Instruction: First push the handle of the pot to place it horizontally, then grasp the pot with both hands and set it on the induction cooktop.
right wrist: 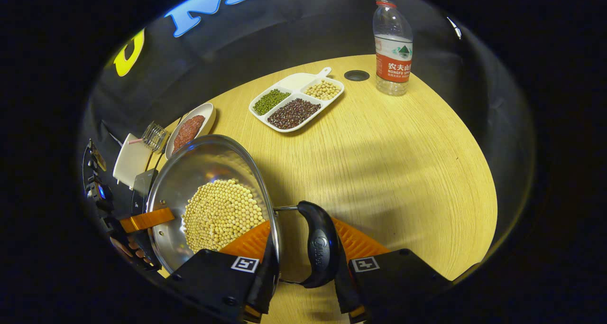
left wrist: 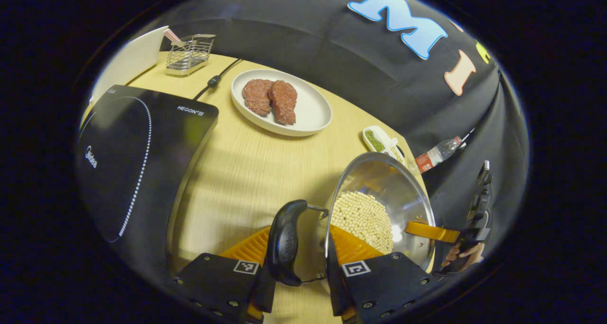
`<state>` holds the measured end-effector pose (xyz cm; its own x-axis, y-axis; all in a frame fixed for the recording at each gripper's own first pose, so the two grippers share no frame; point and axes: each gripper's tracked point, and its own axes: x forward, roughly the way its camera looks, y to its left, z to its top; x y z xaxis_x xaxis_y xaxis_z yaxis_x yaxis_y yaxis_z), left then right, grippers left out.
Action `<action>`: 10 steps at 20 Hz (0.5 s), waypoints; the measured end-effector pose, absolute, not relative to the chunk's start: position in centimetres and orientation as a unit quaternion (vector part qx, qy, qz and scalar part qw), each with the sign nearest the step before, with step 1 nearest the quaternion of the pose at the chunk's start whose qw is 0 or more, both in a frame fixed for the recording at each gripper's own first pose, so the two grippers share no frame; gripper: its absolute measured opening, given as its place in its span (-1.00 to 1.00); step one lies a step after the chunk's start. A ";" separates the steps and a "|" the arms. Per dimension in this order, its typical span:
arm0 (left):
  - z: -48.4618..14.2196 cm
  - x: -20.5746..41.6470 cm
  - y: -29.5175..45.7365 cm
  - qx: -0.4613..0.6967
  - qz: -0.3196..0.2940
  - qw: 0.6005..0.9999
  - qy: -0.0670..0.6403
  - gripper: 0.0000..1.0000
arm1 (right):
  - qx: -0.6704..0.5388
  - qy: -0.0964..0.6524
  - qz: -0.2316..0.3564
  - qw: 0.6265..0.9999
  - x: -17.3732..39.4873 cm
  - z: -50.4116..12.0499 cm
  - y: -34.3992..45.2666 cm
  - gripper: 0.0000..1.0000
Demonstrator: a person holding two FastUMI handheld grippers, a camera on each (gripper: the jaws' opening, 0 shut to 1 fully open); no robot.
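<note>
Nearest us, our left tongs [left wrist: 298, 262] straddle one black side handle [left wrist: 284, 242] of the steel pot [left wrist: 379, 191] and our right tongs [right wrist: 303, 267] straddle the other handle [right wrist: 320, 250], each handle sitting between the two fingers, though we cannot tell whether both fingers actually press on it. Around them spreads the wooden surface [right wrist: 379, 162], with the pot of pale beans [right wrist: 220, 215] standing on it well apart from the black induction cooktop [left wrist: 137, 162]. Farther off we see a white plate [left wrist: 313, 110] with two meat patties [left wrist: 270, 98], a divided bean tray [right wrist: 296, 101], a water bottle [right wrist: 392, 49] and a wire rack [left wrist: 189, 53].
</note>
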<state>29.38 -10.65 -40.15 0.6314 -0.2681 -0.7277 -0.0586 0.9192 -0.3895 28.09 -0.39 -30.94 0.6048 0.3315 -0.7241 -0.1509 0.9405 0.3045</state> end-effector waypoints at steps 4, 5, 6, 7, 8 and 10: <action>-39.9 29.6 -10.5 -0.181 -0.052 0.887 0.421 0.02 | 0.100 0.422 0.133 0.891 27.9 -31.0 -0.4 0.08; -39.9 29.4 -10.6 -0.175 -0.052 0.887 0.424 -0.07 | 0.097 0.422 0.134 0.891 27.9 -31.2 -0.4 0.08; -39.8 29.3 -10.6 -0.175 -0.049 0.888 0.422 -0.07 | 0.097 0.424 0.134 0.891 27.8 -31.1 -0.4 0.12; -39.7 29.2 -10.6 -0.175 -0.048 0.888 0.423 -0.07 | 0.099 0.425 0.133 0.890 27.7 -31.2 -0.3 0.08; -39.6 28.8 -10.6 -0.174 -0.046 0.888 0.424 0.02 | 0.097 0.429 0.133 0.888 27.3 -31.3 -0.3 0.12; -38.7 27.9 -10.6 -0.169 -0.047 0.889 0.423 -0.07 | 0.096 0.428 0.133 0.889 26.1 -30.6 -0.5 0.13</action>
<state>27.86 -10.57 -38.68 0.6383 -0.2264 -0.7357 -0.0597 0.9383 -0.3406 26.12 -0.45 -30.58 0.5985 0.3182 -0.7352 -0.1532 0.9462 0.2849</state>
